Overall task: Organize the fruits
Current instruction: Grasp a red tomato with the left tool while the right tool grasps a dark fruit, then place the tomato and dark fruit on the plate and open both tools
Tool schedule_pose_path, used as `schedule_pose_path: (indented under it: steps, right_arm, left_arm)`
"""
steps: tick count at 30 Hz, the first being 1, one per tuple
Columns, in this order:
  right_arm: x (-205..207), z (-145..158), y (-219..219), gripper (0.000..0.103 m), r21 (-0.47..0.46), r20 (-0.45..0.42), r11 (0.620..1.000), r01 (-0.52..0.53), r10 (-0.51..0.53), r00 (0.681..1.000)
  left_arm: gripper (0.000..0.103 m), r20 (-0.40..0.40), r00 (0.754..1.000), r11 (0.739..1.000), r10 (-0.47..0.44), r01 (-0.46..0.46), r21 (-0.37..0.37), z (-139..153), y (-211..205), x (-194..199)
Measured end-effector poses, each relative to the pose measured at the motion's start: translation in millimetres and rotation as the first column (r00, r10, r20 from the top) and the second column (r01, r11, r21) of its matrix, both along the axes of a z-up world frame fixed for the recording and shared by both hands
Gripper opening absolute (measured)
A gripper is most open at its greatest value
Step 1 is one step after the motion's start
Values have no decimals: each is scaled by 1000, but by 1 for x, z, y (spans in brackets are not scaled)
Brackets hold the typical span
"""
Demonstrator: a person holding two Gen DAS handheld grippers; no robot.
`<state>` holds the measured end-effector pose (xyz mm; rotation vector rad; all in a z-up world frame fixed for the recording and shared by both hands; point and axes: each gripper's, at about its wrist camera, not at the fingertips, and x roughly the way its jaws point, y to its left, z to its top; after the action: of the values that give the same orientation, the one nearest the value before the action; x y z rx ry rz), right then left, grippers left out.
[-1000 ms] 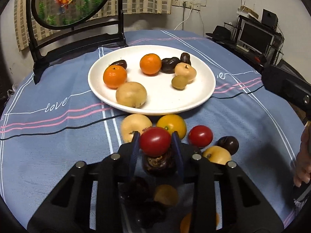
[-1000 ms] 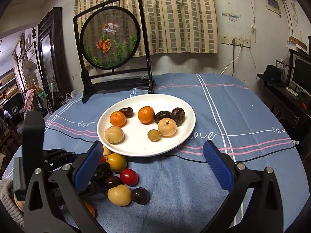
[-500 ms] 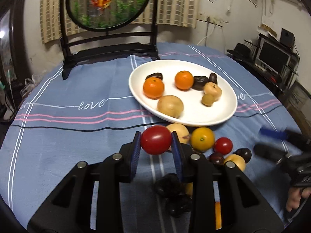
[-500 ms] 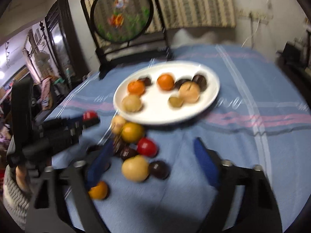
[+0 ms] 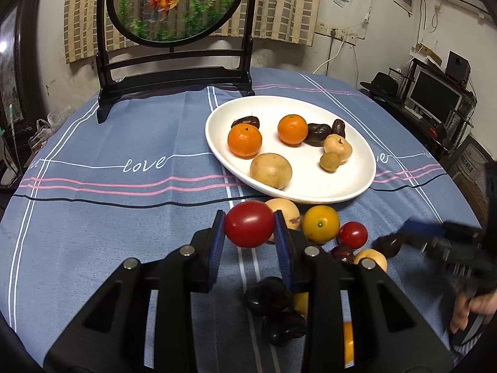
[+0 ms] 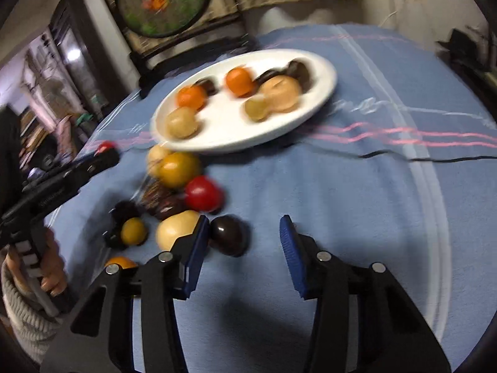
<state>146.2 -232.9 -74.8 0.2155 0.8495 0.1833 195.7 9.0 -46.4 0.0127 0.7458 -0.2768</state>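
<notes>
Round table w/ blue striped cloth (image 5: 124,217) fills most of the room's middle; a dark-framed goldfish screen (image 5: 174,9) stands at its far edge. White plate (image 5: 357,183) sits past the centre, holding two oranges, a tan fruit, a peach-coloured one w/ a small greenish one touching it, plus three dark fruits. Just in front of the plate, on the cloth, a loose pile of fruit (image 6: 174,192): yellow, red, tan, several dark ones, bunched close.

Left gripper (image 5: 250,233) is lifted clear of the cloth, pads clamped on a red tomato (image 5: 249,228), near side of the plate.

Right gripper (image 6: 243,242) is low at the pile's edge, fingers apart but just been closing in; a dark plum (image 6: 230,237) lies by its left pad, touching or not I can't tell, w/ a clear gap to the other pad. That view is blurred.
</notes>
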Motion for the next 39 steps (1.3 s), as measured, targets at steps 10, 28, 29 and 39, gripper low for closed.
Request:
schedule_pose_path:
  steps: [10, 28, 29, 39]
  right_arm:
    - [-7, -1, 14, 47, -46, 30, 997, -60, 62, 998]
    - [4, -11, 25, 31, -115, 9, 990, -78, 80, 997]
    - [2, -8, 23, 31, -106, 24, 992, -71, 74, 997]
    - [39, 57, 20, 31, -64, 139, 996, -56, 65, 988]
  left_arm:
    - [32, 3, 1000, 1000, 2, -2, 10, -1, 0, 0]
    - [32, -6, 1000, 1000, -12, 12, 28, -5, -6, -1]
    - [31, -3, 1000, 1000, -12, 12, 26, -4, -6, -2]
    - [31, 43, 999, 998, -31, 29, 49, 35, -40, 31]
